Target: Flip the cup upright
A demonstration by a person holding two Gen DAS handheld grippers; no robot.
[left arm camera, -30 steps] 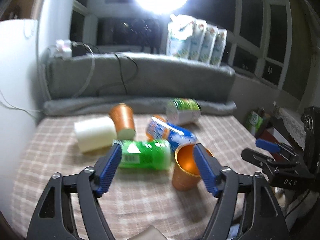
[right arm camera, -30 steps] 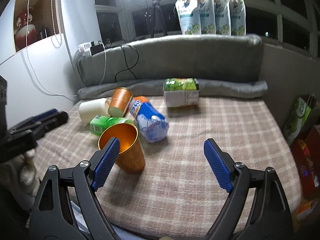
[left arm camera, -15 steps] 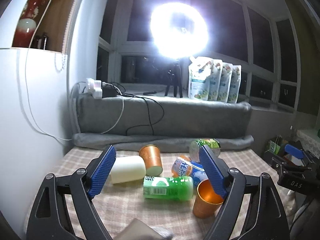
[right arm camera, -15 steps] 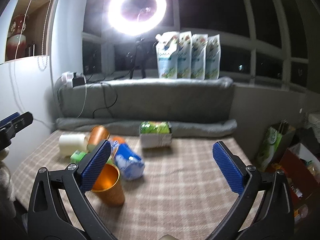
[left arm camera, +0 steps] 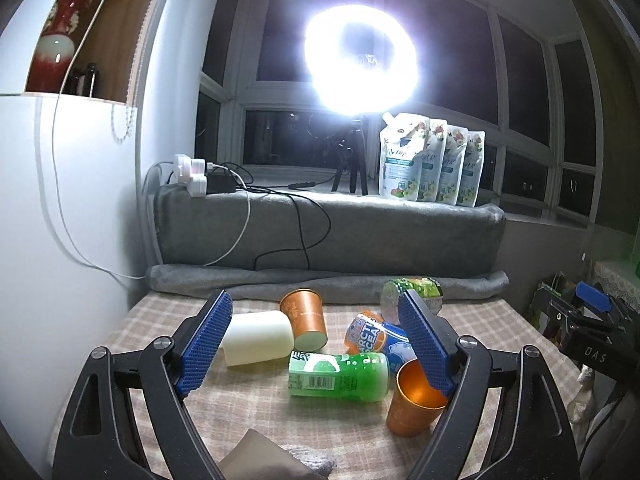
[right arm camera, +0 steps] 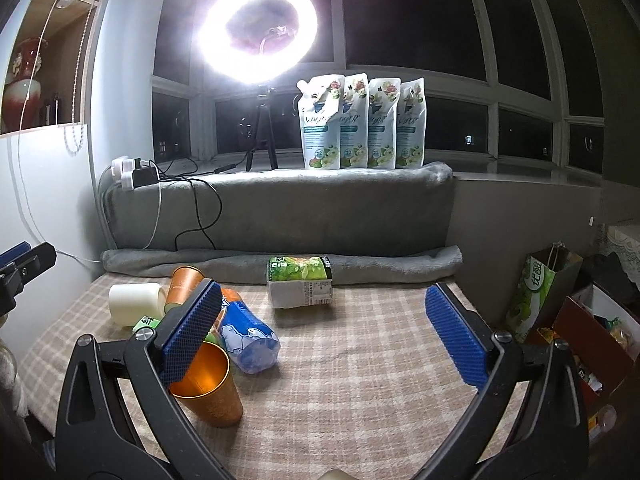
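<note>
An orange metal cup [left arm camera: 414, 404] stands upright, mouth up, on the checked cloth; it also shows in the right wrist view [right arm camera: 208, 386]. My left gripper [left arm camera: 316, 350] is open and empty, held back from the table, its right finger overlapping the cup's rim in view. My right gripper [right arm camera: 324, 332] is open and empty, well above the cloth, its left finger in front of the cup. An orange paper cup [left arm camera: 304, 318] lies on its side further back, seen also in the right wrist view [right arm camera: 182, 284].
A white cup [left arm camera: 256, 338], a green bottle [left arm camera: 340, 376], a blue-orange bottle [left arm camera: 376, 340] and a green-labelled carton [right arm camera: 300, 286] lie on the cloth [right arm camera: 360, 380]. A grey cushion [right arm camera: 280, 216] backs the table. Bags and boxes [right arm camera: 560, 320] stand to the right.
Both grippers have pulled back and tilted up from the table, so the objects look smaller and lower. The orange metal cup stands free in the same place.
</note>
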